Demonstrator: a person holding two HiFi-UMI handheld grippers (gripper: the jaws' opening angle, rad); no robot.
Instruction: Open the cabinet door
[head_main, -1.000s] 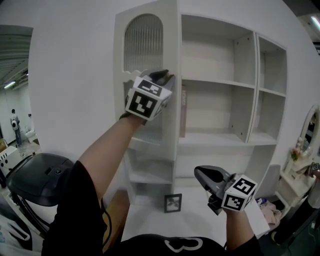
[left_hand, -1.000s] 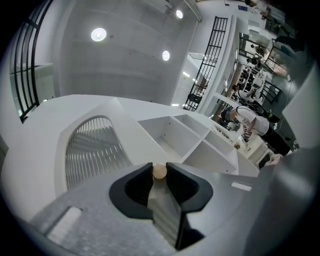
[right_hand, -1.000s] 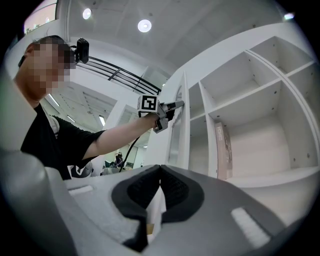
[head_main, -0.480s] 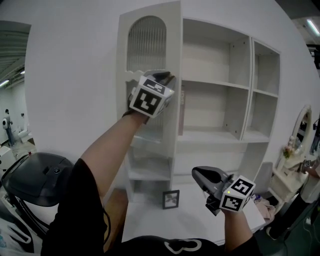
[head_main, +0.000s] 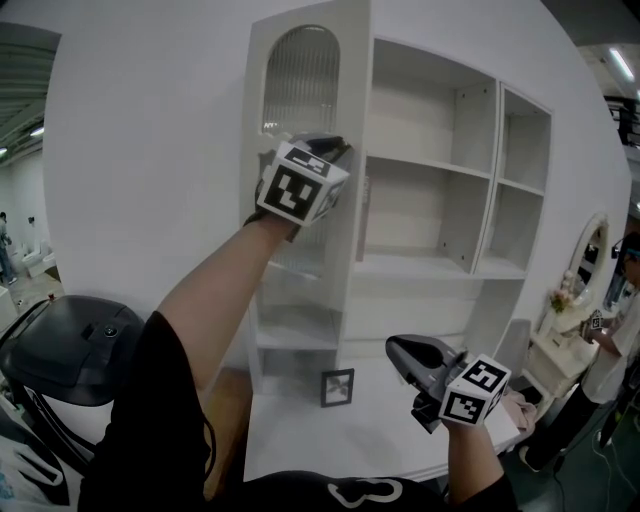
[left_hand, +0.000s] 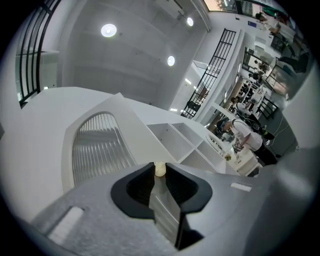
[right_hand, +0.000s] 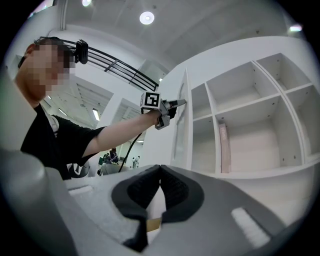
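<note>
no brand or readable writing shows; the only print is the black-and-white square markers on two cubes, one on the left gripper (head_main: 335, 150) and one on the right gripper (head_main: 398, 348).

one white cabinet (head_main: 430, 200) stands against the wall, with one door (head_main: 300, 75) at its left column. the door has an arched panel of ribbed glass and stands swung out from the cabinet; the right gripper view shows it nearly edge-on, clear of the shelves. the left gripper is raised at the door's free edge. its jaws have just been closing, and one small cream knob (left_hand: 159, 170) sits between their tips, pinched from both sides.

the right gripper hangs low, well apart from the door, over the white table (head_main: 330, 440). its jaws are closed tip to tip with nothing between them.

one thin pink book (head_main: 362, 220) stands upright on a shelf just beside the door's edge. one small dark picture frame (head_main: 337, 387) stands on the table below the door. one person (head_main: 622, 340) stands at the far right edge of the head view.
</note>
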